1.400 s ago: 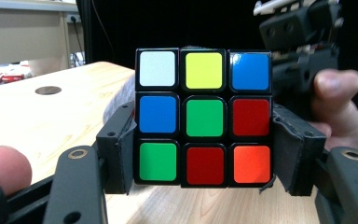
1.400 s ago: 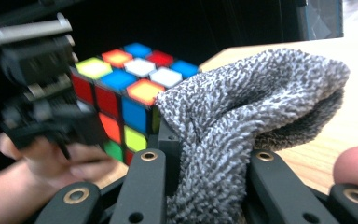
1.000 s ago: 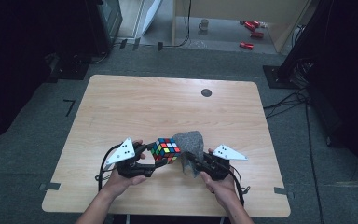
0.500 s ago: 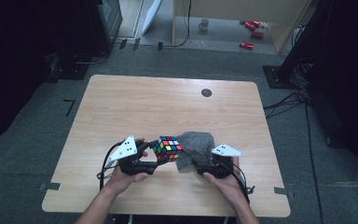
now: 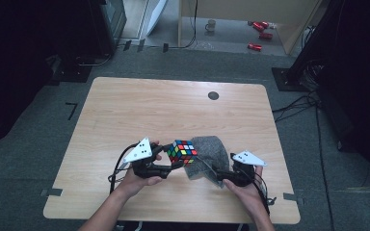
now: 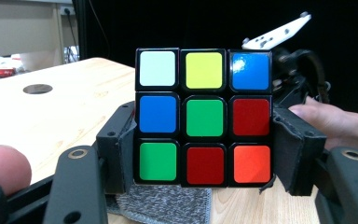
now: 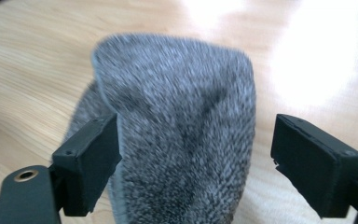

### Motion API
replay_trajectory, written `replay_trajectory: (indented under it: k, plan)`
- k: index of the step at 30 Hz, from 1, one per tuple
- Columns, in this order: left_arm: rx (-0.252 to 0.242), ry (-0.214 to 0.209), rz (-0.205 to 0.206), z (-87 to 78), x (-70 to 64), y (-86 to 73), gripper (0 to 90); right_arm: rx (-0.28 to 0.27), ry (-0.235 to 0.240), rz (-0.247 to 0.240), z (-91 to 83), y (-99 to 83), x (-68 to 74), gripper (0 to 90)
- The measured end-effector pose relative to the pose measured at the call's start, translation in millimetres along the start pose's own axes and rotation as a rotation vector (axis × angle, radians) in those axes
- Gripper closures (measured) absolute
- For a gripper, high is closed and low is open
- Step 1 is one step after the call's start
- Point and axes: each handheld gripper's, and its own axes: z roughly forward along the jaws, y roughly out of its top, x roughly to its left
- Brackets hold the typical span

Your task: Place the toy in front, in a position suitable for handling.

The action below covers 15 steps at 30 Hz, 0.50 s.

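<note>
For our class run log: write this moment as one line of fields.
left gripper: shut on cube | right gripper: open, fingers astride grey cloth | cloth on table

Puzzle cube (image 6: 204,116): black frame, white, yellow, blue, green, red, orange stickers; cloth (image 7: 182,135): mottled grey; desk (image 5: 173,110): pale wood grain.

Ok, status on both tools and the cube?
Left tool shut on cube, held above table. Right tool open around grey cloth. Nothing in the way.
</note>
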Motion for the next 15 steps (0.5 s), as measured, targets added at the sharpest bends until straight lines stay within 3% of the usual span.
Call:
replay_trajectory:
  k: [5,9,15]
  plan:
    - [-0.011,-0.006,-0.039,0.0,2.1,1.9,35.6,-0.102,0.094,-0.057,-13.7,7.1,11.9,14.3]
    - [0.012,-0.004,-0.057,1.3,2.5,2.6,35.5,-0.157,0.156,-0.117,-17.6,10.8,28.9,14.4]
    - [0.031,0.007,-0.077,1.5,-1.2,5.1,35.5,-0.22,0.208,-0.215,-17.3,13.8,50.7,18.7]
